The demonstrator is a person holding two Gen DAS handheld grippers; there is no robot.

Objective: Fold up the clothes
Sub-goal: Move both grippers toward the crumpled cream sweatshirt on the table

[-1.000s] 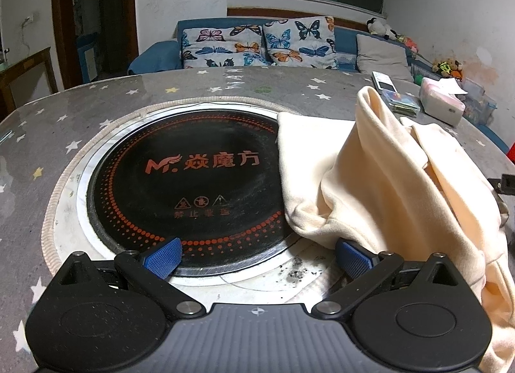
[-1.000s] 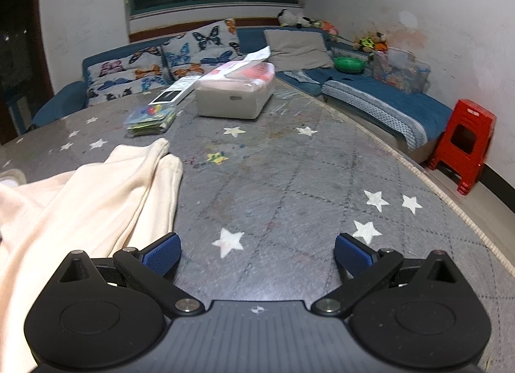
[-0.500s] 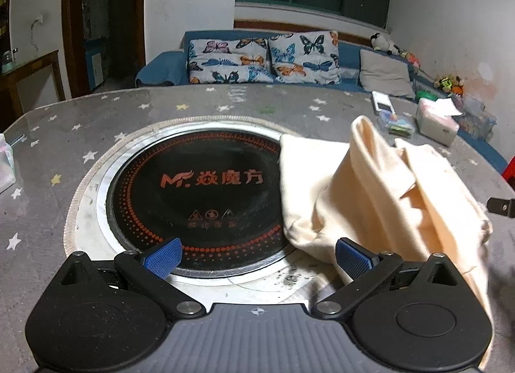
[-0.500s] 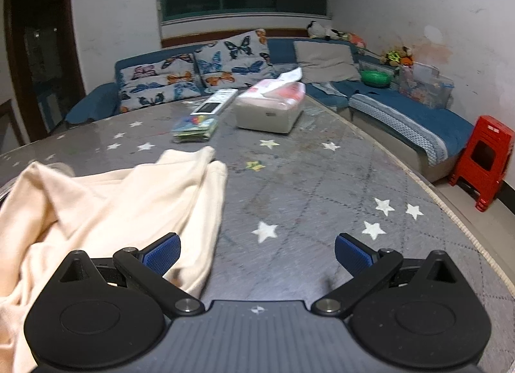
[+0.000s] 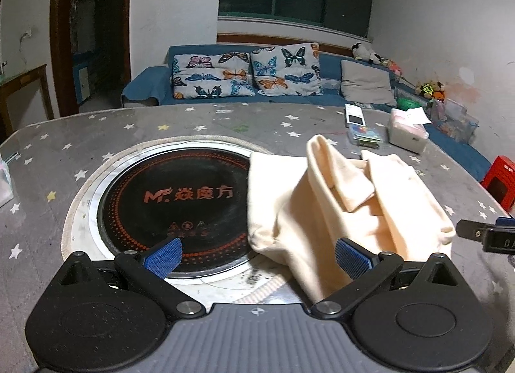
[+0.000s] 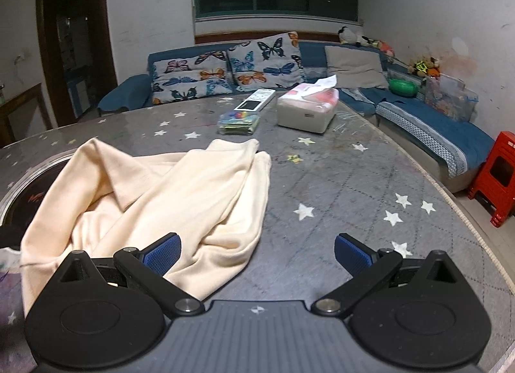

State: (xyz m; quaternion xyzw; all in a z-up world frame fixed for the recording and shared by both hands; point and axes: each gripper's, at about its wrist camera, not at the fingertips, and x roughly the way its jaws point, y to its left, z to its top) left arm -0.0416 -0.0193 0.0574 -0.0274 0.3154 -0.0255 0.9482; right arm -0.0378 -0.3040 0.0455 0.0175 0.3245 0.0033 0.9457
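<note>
A cream garment (image 5: 338,208) lies crumpled on the grey star-patterned table (image 5: 193,128), its left edge over the black round cooktop (image 5: 173,199). My left gripper (image 5: 257,255) hovers open at the near side, its right finger beside the cloth's near fold, holding nothing. In the right wrist view the same cream garment (image 6: 167,192) spreads to the left. My right gripper (image 6: 257,253) is open above the table, the left finger over the cloth's near edge. The right gripper's tip (image 5: 482,234) shows at the left wrist view's right edge.
At the table's far right lie a tissue box (image 6: 307,110), a remote (image 6: 256,99) and a small colourful packet (image 6: 239,121). A blue sofa with butterfly cushions (image 5: 248,75) runs behind. A red stool (image 6: 494,176) stands off the table's right edge.
Both grippers have drawn back and risen, so more of the table and room shows. The garment looks smaller and lies slack; both grippers stay open.
</note>
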